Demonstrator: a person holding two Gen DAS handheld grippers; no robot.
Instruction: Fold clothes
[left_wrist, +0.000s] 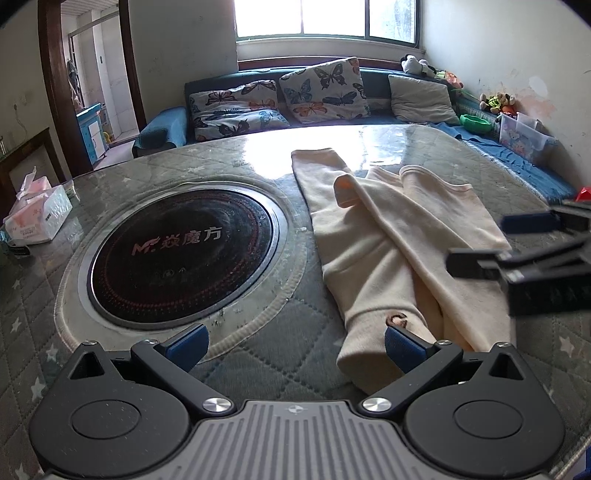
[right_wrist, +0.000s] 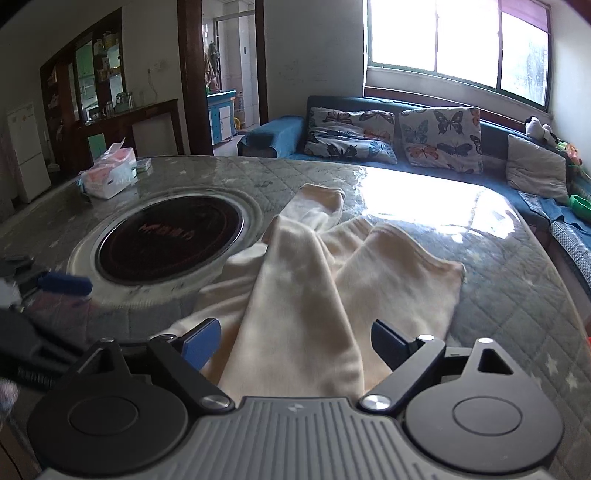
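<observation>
A cream garment (left_wrist: 373, 236) lies crumpled lengthwise on the quilted table, right of the round cooktop. Its near cuff bears a small brown mark (left_wrist: 397, 319). My left gripper (left_wrist: 293, 345) is open, low over the table; its right finger (left_wrist: 400, 343) rests against that cuff and its left finger is over bare table. In the right wrist view the garment (right_wrist: 306, 288) runs between the fingers of my open right gripper (right_wrist: 295, 341), which hovers just over its near end. Each gripper shows in the other's view: the right gripper (left_wrist: 506, 242) open at the right edge, the left gripper's fingers (right_wrist: 66, 284) at the left edge.
A black round induction cooktop (left_wrist: 181, 251) is set into the table left of the garment. A tissue pack (left_wrist: 37, 218) sits at the table's far left. Beyond the table's far edge stands a blue sofa (left_wrist: 376, 88) with butterfly cushions, with toys and a plastic box (left_wrist: 524, 133) to the right.
</observation>
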